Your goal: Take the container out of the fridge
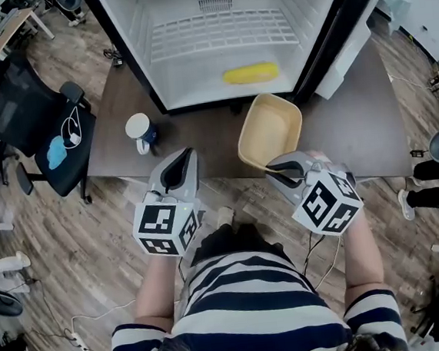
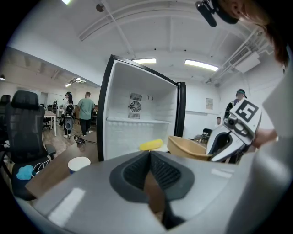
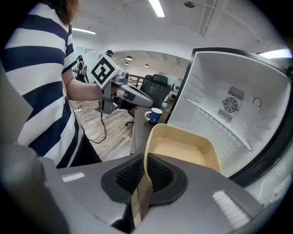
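Note:
A beige plastic container (image 1: 269, 131) hangs tilted over the dark table, just in front of the open fridge (image 1: 190, 27). My right gripper (image 1: 281, 174) is shut on its near rim; in the right gripper view the thin rim of the container (image 3: 183, 151) runs down between the pads of the gripper (image 3: 146, 171). My left gripper (image 1: 178, 167) sits to the left of the container, apart from it, near the table's front edge. Its jaws (image 2: 149, 169) are shut with nothing in them. The container (image 2: 187, 147) shows empty.
A yellow item (image 1: 250, 73) lies on the fridge floor near the front. A white and blue mug (image 1: 139, 131) stands on the table (image 1: 355, 135) left of the fridge opening. A black office chair (image 1: 20, 105) is at the left. People stand far back in the room.

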{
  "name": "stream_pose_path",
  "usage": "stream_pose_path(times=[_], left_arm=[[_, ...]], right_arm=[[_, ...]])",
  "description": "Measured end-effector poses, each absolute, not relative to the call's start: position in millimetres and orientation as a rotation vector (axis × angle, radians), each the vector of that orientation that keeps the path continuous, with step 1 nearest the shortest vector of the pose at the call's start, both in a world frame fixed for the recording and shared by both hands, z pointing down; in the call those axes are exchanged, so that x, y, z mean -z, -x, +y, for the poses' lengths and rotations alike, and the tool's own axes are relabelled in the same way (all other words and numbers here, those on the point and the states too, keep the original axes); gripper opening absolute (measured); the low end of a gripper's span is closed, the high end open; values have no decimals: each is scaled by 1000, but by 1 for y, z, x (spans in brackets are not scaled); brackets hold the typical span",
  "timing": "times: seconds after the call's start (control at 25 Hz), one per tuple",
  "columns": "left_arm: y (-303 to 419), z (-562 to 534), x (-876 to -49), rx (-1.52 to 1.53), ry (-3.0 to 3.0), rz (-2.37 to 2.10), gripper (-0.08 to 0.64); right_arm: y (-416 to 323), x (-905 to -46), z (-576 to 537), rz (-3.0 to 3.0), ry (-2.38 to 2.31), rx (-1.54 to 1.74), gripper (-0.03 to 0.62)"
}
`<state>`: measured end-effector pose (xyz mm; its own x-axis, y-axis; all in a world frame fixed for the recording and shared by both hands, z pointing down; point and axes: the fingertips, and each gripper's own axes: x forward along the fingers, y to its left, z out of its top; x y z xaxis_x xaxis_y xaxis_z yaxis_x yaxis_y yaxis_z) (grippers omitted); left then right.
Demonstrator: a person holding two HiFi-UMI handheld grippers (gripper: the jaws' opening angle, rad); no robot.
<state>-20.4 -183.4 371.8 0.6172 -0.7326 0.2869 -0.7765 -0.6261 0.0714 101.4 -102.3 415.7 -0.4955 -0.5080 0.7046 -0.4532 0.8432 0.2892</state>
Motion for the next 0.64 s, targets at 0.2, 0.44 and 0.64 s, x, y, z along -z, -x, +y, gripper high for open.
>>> stream_pose_path(times=[0.2, 0.44, 0.64], left_arm=[[21, -184, -374, -351, -2644, -1248, 0], [24, -183, -371, -337, -2644, -1250, 0], [30, -181, -370, -334, -2636, -1260, 0]], right_arm=[[-100, -418, -103, -2165, -686, 83, 20], [-95, -416, -103, -2163, -673, 91, 20], [-90, -415, -103, -2163, -670, 93, 20]])
